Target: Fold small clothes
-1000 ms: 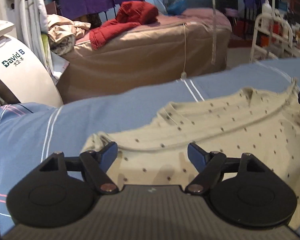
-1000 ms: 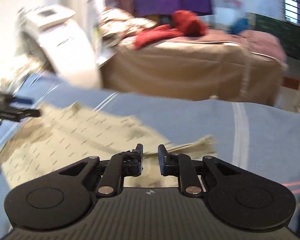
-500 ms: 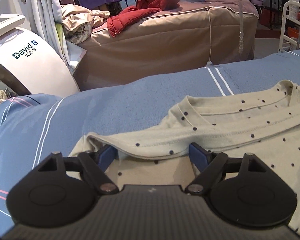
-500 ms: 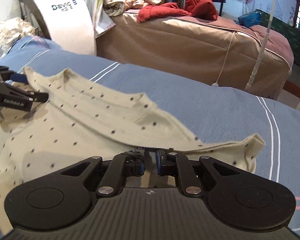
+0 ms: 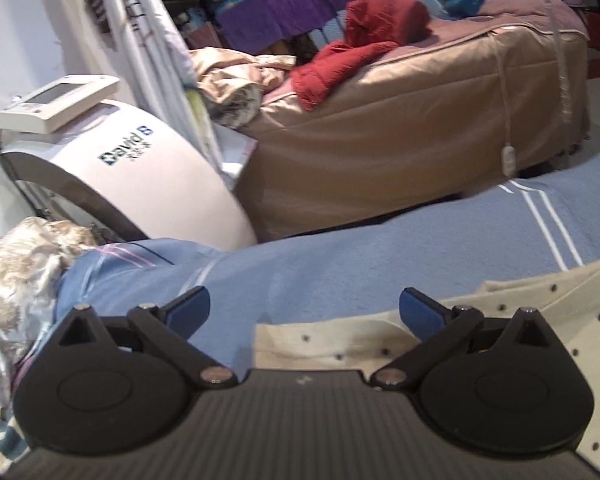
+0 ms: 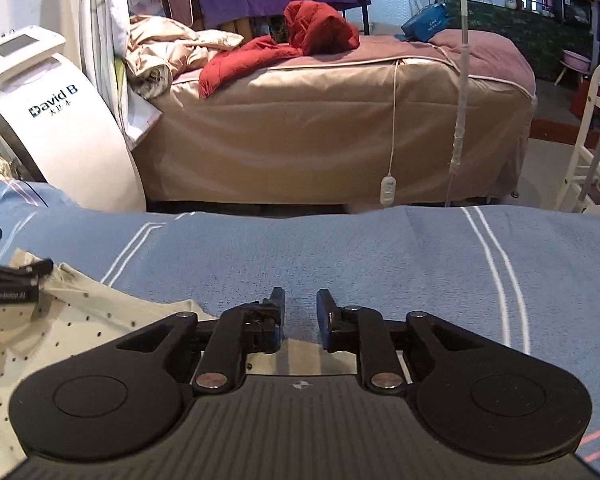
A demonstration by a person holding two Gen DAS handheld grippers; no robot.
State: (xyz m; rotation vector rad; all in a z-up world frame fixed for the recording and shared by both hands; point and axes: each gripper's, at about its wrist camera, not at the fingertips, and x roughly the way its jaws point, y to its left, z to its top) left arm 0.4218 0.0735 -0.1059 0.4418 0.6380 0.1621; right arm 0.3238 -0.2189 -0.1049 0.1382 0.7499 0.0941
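Two handheld grippers are hovering low over a blue bed cover (image 6: 380,248), both angled downward, with a cream dotted shirt (image 5: 500,308) lying flat on it.

Nearest in the left wrist view, the left gripper (image 5: 304,308) is standing wide open, its blue-padded fingers (image 5: 418,312) having just been spreading apart. Nothing is being held. A straight edge of the shirt is lying just below and between them, and the rest of the cloth is stretching away to the right, under the right-hand finger.

In the right wrist view, the right gripper (image 6: 300,312) is partly open, its fingers having just been parting, with a narrow gap showing bare blue cover and no cloth between them. The shirt is lying to its left, running across the bed towards the left gripper, which is resting at the far corner of the cloth.

Judging by this, the left gripper is the nearer to a shirt edge.

Further back, a tan-covered bed (image 6: 320,132) with a red garment (image 6: 292,48) is sitting behind, beside a white machine (image 6: 60,120).
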